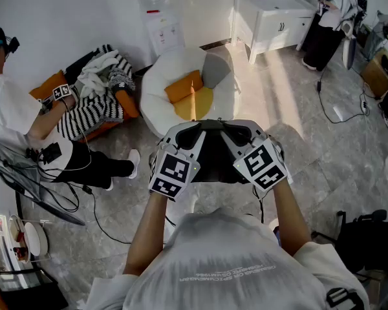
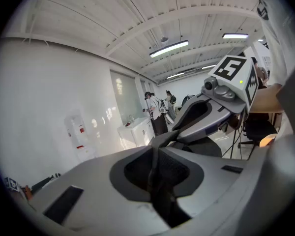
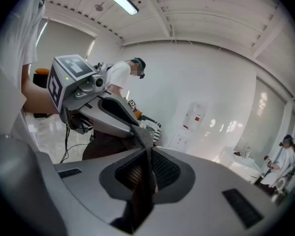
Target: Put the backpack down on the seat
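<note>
Left gripper [image 2: 155, 155] jaws closed together, clamped on backpack strap [image 2: 163, 195]; right gripper [image 3: 146, 156] also clamped on strap; dark backpack [image 1: 213, 159] hangs between both grippers, above floor, near white seat [image 1: 160, 76] with orange cushion [image 1: 183, 86].

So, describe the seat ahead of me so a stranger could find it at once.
Along the white wall, between the orange sofa with the striped blanket and the white cabinet, sits a round white seat. Only it holds an orange cushion on a yellow pad.
</note>
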`<action>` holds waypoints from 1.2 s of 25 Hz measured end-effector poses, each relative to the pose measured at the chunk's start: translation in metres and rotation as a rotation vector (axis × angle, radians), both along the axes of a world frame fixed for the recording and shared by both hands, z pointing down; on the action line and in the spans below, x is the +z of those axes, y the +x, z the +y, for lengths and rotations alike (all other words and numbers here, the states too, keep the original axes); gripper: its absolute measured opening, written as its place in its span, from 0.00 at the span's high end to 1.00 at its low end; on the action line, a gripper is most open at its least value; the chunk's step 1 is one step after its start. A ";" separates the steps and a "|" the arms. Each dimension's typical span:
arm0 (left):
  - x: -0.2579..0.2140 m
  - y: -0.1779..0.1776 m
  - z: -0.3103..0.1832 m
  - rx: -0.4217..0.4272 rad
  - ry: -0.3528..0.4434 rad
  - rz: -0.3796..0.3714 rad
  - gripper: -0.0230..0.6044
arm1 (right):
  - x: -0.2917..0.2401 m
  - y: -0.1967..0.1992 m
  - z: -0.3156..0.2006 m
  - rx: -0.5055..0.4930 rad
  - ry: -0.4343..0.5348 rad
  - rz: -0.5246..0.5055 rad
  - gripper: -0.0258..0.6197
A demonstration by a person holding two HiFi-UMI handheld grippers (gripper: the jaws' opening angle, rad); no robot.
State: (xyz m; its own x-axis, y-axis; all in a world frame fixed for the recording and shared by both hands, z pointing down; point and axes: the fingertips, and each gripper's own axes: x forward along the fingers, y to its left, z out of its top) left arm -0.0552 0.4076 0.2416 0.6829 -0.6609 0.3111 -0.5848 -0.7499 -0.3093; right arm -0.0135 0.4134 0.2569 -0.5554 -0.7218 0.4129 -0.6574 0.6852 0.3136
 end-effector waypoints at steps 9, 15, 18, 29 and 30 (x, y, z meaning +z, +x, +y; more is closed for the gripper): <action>0.001 0.002 0.000 -0.015 -0.019 0.001 0.88 | 0.006 0.000 0.002 -0.029 -0.014 0.030 0.89; 0.003 0.008 0.011 -0.042 -0.028 -0.021 0.88 | 0.006 0.009 0.011 -0.026 -0.038 0.009 0.89; 0.006 0.009 0.018 -0.054 -0.034 -0.022 0.88 | 0.008 0.010 0.018 -0.039 -0.048 0.001 0.89; 0.009 0.030 0.040 -0.081 -0.058 0.011 0.88 | 0.010 0.030 0.039 -0.087 -0.089 -0.046 0.89; 0.007 0.031 0.041 -0.081 -0.053 0.009 0.88 | 0.007 0.032 0.040 -0.089 -0.093 -0.058 0.89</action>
